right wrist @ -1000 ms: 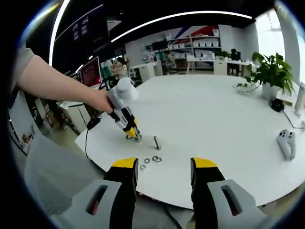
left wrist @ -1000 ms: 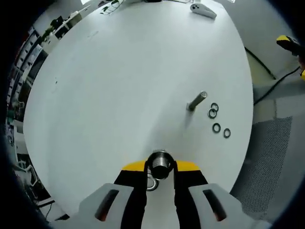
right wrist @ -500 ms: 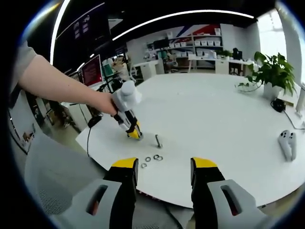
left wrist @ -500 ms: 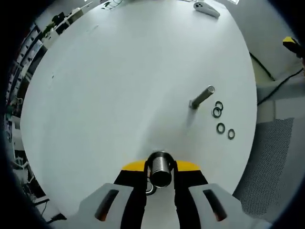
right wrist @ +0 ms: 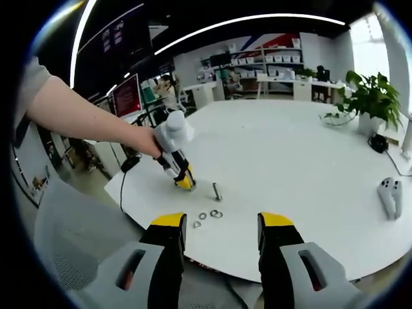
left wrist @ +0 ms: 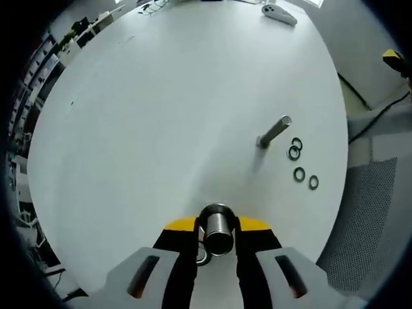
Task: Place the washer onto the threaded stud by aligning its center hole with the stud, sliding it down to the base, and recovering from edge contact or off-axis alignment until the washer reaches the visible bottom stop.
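Our left gripper (left wrist: 217, 239) jaws hold a metal cylinder (left wrist: 217, 226); our right gripper (right wrist: 219, 241) jaws stand wide, empty. Ahead and right of the left jaws: the stud (left wrist: 274, 131) on the desk (left wrist: 161, 109), washers (left wrist: 301, 163) beside it. We judge them thin, stiff, slippery: pinch across the rim.

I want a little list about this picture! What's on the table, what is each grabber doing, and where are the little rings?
table: round white table
left gripper: shut on a metal cylinder, with a washer just under it
right gripper: open, holding nothing, held back from the table edge
stud: stands on the table, bare
loose washers: four lie beside the stud, two of them touching
game controller: white, lies far off on the table
potted plant: at the far edge
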Demonstrator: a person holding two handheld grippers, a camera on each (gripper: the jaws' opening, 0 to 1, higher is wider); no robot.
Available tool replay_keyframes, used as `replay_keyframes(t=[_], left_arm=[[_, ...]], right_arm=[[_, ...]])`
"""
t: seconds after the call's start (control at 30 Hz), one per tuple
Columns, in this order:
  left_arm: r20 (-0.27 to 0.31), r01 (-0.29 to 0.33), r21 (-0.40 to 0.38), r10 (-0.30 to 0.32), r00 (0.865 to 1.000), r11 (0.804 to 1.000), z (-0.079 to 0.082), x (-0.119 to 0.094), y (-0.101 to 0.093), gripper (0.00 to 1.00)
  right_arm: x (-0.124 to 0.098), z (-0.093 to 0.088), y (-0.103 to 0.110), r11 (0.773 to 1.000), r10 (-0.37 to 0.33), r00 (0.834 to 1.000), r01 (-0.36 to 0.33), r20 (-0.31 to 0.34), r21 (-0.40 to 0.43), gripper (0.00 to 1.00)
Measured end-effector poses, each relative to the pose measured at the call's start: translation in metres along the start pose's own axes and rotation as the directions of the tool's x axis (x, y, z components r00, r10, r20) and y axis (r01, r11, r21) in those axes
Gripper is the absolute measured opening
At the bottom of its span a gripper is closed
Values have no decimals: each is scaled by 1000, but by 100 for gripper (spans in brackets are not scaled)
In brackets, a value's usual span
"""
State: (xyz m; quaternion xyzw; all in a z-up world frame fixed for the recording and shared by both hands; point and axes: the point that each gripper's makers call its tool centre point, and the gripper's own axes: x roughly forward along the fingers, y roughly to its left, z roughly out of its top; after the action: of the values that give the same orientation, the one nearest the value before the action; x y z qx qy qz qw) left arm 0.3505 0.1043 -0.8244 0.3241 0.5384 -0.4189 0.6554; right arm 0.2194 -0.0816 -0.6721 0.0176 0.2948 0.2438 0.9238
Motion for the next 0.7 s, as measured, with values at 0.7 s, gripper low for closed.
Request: replay_keyframes(t=[0.7], left_arm=[[10,10,-23,-9,1000,1000,-1,0,1,22]], right_arm=[[3,8,1,1000,2,1000,-2,4,-14,54]])
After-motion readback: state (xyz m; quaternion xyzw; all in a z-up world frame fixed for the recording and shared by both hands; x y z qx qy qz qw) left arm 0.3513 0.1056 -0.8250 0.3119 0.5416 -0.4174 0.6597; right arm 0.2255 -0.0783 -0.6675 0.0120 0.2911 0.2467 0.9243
